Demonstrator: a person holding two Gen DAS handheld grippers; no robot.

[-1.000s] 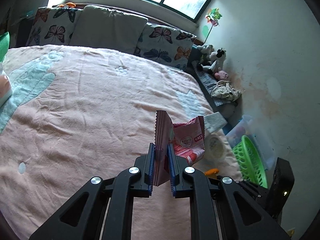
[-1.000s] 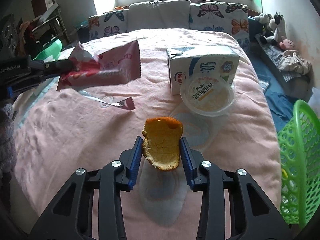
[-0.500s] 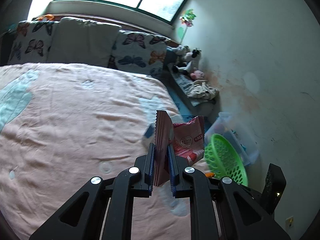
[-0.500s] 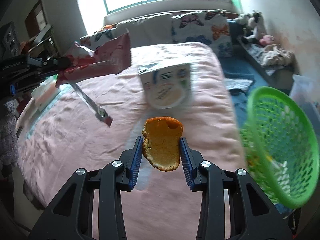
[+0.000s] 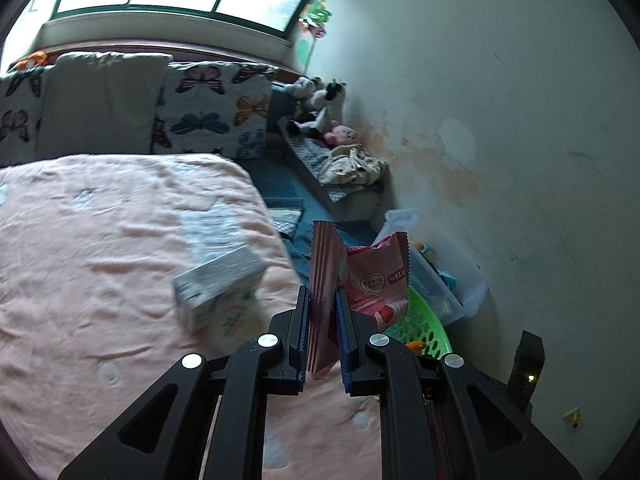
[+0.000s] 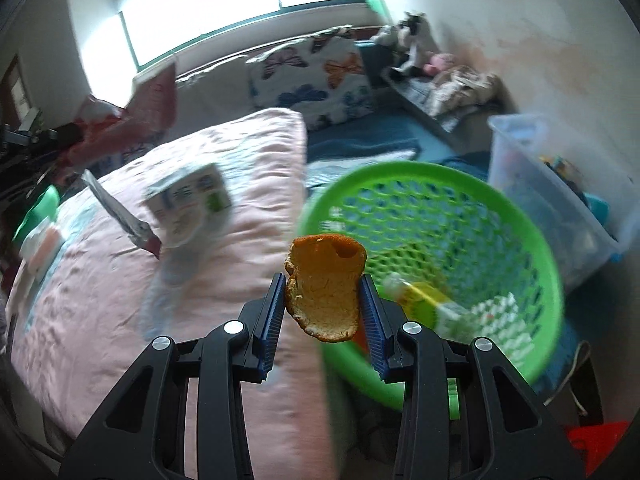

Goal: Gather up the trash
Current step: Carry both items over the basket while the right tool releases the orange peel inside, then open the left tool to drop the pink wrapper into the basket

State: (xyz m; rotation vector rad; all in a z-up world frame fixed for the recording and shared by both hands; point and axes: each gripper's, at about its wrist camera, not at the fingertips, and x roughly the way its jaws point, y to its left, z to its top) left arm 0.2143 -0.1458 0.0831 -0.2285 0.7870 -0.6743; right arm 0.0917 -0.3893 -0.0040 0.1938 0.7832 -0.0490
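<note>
Where legible, "26%" on wrapper (image 5: 376,280).

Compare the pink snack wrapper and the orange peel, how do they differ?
The pink snack wrapper is flat printed foil with zigzag edges; the orange peel is a curved, plain rind. The left gripper pinches the wrapper, the right gripper the peel. Both are clamped, held in the air.

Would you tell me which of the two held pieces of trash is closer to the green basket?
The orange peel in the right hand-held gripper, at the basket rim; the pink wrapper is held farther back.
</note>
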